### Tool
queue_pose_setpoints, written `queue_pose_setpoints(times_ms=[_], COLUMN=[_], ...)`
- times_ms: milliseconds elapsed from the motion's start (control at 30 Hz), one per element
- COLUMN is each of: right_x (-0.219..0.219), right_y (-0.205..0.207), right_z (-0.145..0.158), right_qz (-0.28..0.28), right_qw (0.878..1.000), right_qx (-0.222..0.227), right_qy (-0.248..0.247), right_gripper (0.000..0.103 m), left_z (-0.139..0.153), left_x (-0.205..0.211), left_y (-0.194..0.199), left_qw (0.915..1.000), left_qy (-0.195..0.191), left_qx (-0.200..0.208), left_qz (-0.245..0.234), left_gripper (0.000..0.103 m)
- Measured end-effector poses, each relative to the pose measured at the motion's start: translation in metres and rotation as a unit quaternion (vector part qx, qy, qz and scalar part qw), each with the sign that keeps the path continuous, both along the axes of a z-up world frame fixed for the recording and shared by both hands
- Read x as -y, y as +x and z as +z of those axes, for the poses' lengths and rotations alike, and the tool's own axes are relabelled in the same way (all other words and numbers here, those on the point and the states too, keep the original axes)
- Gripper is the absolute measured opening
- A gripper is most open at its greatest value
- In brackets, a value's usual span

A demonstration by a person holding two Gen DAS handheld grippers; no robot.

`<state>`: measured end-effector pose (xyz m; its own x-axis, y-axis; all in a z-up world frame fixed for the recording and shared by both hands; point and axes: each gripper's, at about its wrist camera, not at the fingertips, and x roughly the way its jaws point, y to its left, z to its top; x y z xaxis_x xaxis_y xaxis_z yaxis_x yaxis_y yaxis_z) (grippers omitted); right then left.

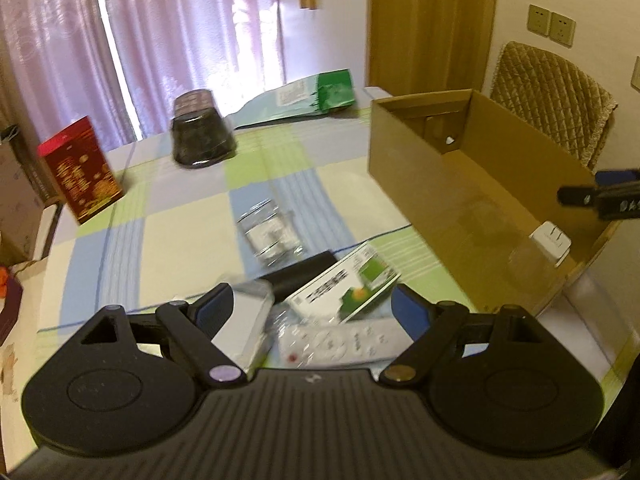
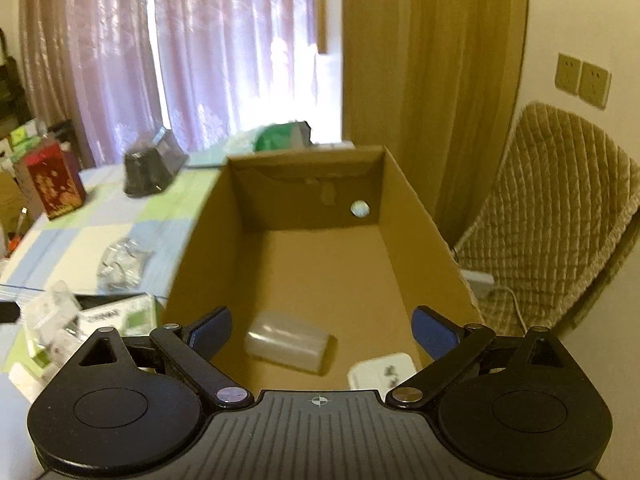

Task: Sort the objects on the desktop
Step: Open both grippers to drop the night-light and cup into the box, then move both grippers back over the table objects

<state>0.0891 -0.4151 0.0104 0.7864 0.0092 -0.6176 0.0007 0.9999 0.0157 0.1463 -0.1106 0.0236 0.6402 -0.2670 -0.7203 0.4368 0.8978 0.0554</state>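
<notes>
Left wrist view: the left tongs [image 1: 312,300] hang spread and empty over a remote [image 1: 340,342] and a leaflet [image 1: 346,286] at the tabletop's [image 1: 180,224] near edge; centre on one item before closing. Right wrist view: the right tongs [image 2: 322,330] are spread, empty, above the cardboard box [image 2: 340,272], where a plastic container [image 2: 288,344] lies.

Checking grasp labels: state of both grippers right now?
Left gripper: open, holding nothing, above the white remote.
Right gripper: open, empty, over the cardboard box.
</notes>
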Motion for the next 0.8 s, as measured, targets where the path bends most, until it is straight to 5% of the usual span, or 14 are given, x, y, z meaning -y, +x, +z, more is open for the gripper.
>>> queue_pose_setpoints(times_ms=[200, 333, 567, 800], right_x=[-0.050, -0.096, -0.158, -0.183], right_y=[-0.022, -0.037, -0.042, -0.027], right_z=[0.021, 0.023, -0.009, -0.058], right_qz=[0.102, 0.208, 0.320, 0.358], right_qw=[0.992, 0.973, 0.946, 0.929], right_qx=[0.066, 0.088, 0.014, -0.066], right_qy=[-0.020, -0.050, -0.048, -0.069], right_gripper=[0.099, 0.103, 0.103, 0.103], left_z=[-0.004, -0.013, -0.036, -0.064], left_x=[-0.041, -0.066, -0.096, -0.107], left_y=[-0.018, -0.032, -0.050, -0.043], left_qw=[0.9994, 0.9984, 0.9964, 0.9960], left_qy=[0.007, 0.026, 0.044, 0.039], left_qx=[-0.004, -0.008, -0.027, -0.052], left_qz=[0.034, 0.049, 0.068, 0.061], left_gripper=[0.084, 0.086, 0.088, 0.092])
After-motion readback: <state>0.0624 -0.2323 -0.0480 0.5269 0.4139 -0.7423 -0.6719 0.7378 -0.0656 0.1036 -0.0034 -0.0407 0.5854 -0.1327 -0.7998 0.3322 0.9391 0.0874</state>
